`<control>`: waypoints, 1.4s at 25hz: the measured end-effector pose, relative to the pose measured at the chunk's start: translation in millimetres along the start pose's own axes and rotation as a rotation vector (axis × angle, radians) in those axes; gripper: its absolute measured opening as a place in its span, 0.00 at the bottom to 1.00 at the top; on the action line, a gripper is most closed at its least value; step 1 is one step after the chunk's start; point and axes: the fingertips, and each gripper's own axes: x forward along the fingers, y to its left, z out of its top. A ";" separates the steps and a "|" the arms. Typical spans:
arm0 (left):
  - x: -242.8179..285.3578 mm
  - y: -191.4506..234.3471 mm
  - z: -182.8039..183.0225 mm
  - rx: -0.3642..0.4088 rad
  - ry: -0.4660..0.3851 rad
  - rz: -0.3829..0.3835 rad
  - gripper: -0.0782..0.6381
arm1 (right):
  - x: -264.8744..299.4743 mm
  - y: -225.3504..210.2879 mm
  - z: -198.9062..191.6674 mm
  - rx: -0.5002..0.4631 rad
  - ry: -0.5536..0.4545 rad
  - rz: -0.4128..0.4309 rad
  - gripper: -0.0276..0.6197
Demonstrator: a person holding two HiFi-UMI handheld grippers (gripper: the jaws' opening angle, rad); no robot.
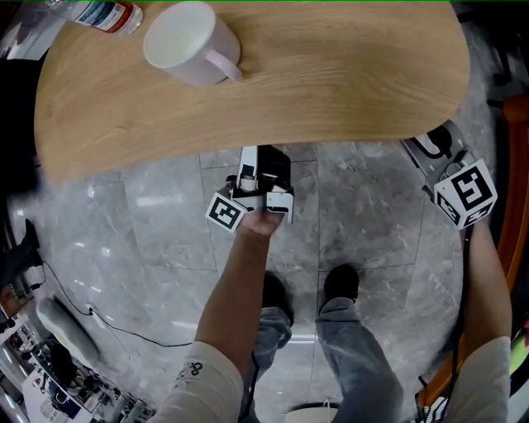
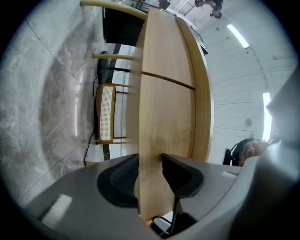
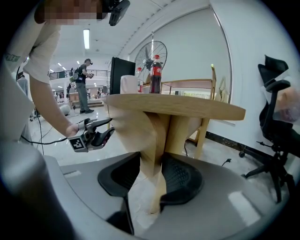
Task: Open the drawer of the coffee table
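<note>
The oval wooden coffee table point(image 1: 314, 74) fills the top of the head view. My left gripper point(image 1: 261, 161) reaches under its near edge. In the left gripper view the gripper point(image 2: 151, 176) stands with both pads against a light wooden panel, the drawer front point(image 2: 161, 117), which fills the gap between them. My right gripper point(image 1: 431, 149) sits at the table's right edge, its marker cube point(image 1: 465, 194) toward me. In the right gripper view that gripper point(image 3: 150, 176) is shut on a wooden leg panel point(image 3: 154, 140) below the tabletop point(image 3: 173, 105).
A white mug point(image 1: 182, 41) and a plastic bottle point(image 1: 103, 12) stand on the tabletop. The person's shoes point(image 1: 339, 285) are on the grey marble floor just behind the grippers. A cane-backed chair point(image 2: 105, 112) stands beyond the table, an office chair point(image 3: 274, 117) to the right.
</note>
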 end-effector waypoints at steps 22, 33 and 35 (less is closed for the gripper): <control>-40.8 -11.3 -13.5 0.015 0.039 0.015 0.27 | -25.1 33.4 -13.6 -0.031 0.006 0.070 0.25; -68.7 -21.5 -21.1 0.017 0.033 0.026 0.27 | -42.2 57.4 -23.0 -0.026 0.021 0.093 0.25; -73.5 -24.4 -23.2 0.017 0.036 0.026 0.27 | -46.1 61.5 -23.9 -0.026 0.022 0.094 0.25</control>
